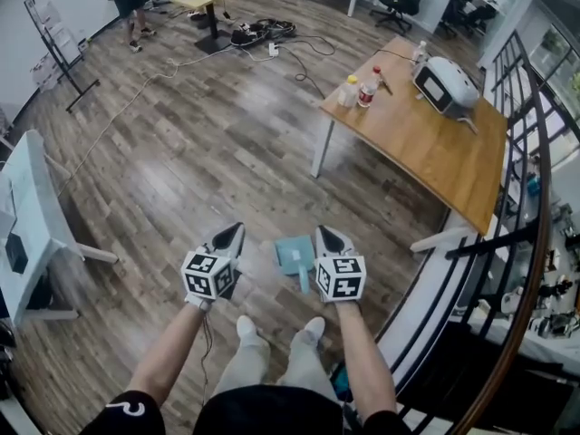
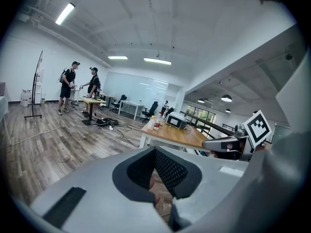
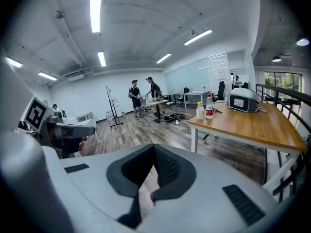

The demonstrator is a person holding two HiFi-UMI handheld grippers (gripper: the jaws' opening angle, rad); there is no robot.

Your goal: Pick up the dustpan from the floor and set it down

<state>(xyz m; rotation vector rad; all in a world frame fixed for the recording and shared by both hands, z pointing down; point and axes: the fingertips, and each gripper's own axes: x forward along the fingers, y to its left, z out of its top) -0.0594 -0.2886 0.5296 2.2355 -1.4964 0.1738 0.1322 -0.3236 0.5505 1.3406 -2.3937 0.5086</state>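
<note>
The pale blue dustpan (image 1: 293, 254) lies flat on the wooden floor (image 1: 208, 152), just beyond the person's feet (image 1: 246, 326), with its handle pointing near. It sits between the two grippers, close beside the right gripper (image 1: 328, 240) and a little apart from the left gripper (image 1: 231, 238). Both grippers are held out over the floor, pointing far and somewhat down, and neither holds the dustpan. Each gripper's own view shows its jaws clenched together with nothing between them. Far to the right stands a wooden table (image 1: 435, 152) carrying two bottles (image 1: 367, 87) and a white device (image 1: 444, 84). A dark railing (image 1: 494, 240) curves along the right side.
</note>
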